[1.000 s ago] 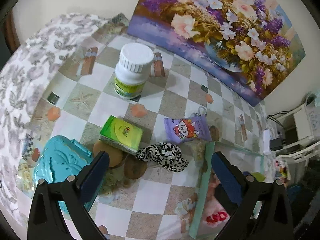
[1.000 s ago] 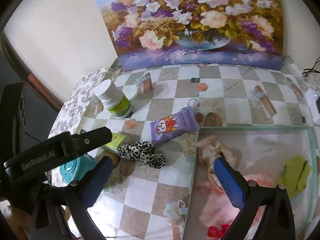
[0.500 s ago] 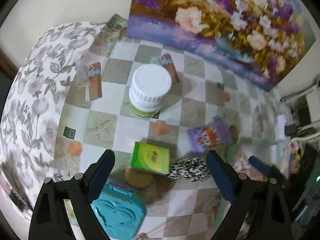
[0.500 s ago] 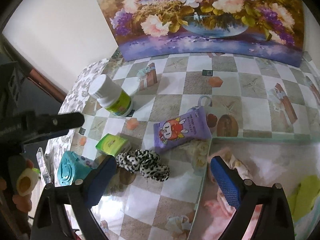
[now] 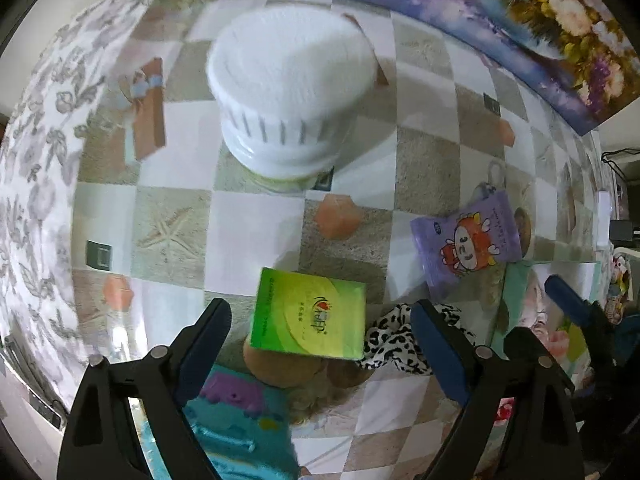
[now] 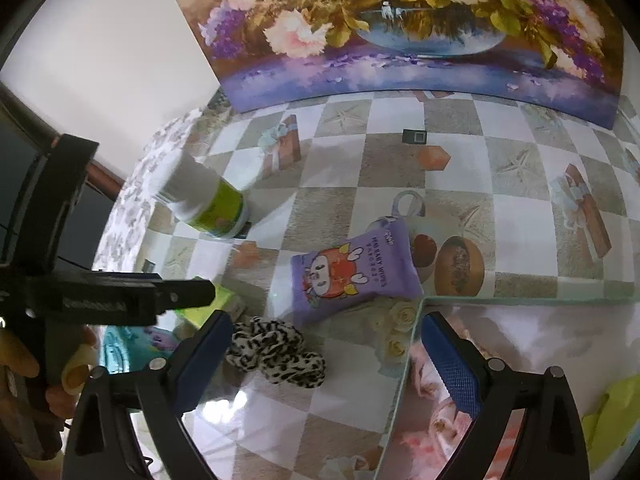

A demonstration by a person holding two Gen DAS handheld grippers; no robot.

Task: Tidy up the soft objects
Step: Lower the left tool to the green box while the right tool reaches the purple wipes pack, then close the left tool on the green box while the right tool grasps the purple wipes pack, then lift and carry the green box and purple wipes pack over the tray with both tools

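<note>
One scrunchie (image 6: 276,350), one wipes pack (image 6: 352,276), one bottle (image 5: 290,92).

left wrist cam: on my left gripper (image 5: 320,340), steep down-look, close over white bottle (image 5: 290,92) and green box (image 5: 310,316).
right wrist cam: on my right gripper (image 6: 324,360), shallower, facing flower painting (image 6: 400,28).
overlap: bottle, purple wipes pack (image 6: 354,276), leopard scrunchie (image 6: 276,350).
</note>
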